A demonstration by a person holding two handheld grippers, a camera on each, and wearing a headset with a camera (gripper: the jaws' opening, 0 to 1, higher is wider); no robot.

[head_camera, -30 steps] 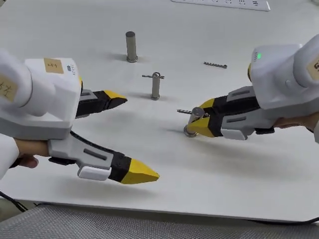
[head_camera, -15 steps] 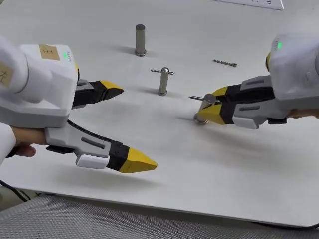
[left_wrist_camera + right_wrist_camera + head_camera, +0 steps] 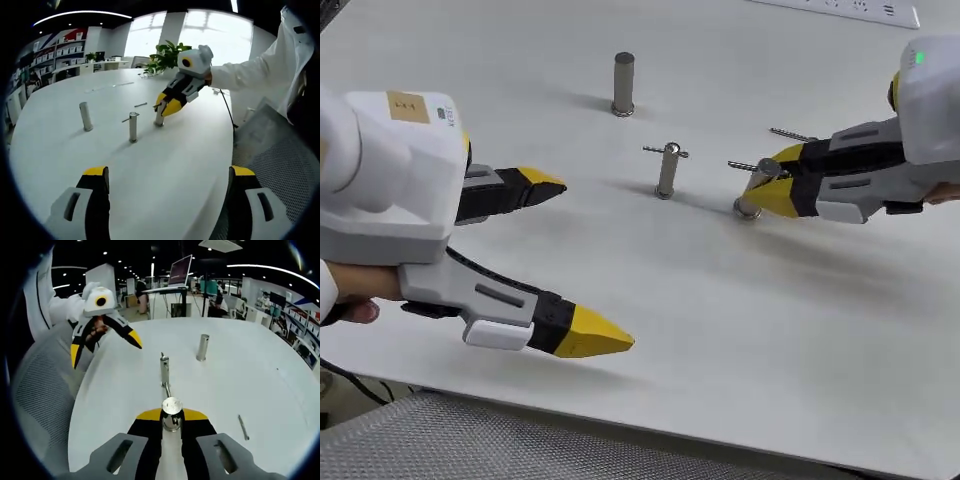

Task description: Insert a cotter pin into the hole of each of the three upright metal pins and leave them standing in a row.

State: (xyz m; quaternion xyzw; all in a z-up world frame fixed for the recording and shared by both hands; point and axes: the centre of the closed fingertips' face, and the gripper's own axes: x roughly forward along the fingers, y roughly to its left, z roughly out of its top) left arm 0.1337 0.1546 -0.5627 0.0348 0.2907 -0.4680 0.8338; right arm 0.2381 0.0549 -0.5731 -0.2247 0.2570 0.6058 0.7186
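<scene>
Right tool (image 3: 768,186): jaws narrow, apparently pinching the cotter pin (image 3: 739,165) that projects through the near metal pin (image 3: 749,206), which stands upright on the tabletop (image 3: 720,330). Left tool (image 3: 599,265): wide, empty. I would push straight along the hole, gently, so the pin does not topple. The far metal pin (image 3: 623,85) is unfitted.

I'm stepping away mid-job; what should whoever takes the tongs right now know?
Left tongs: open, empty, above the white table.
Right tongs: shut on the nearest upright steel pin, thin metal cotter pin through its top.
Middle steel pin: standing, cotter pin fitted.
Far steel pin: standing, no cotter pin.
Spare cotter pin lies loose on the table beyond the right tongs.
Left to do: release, fit the spare into the far pin.
</scene>
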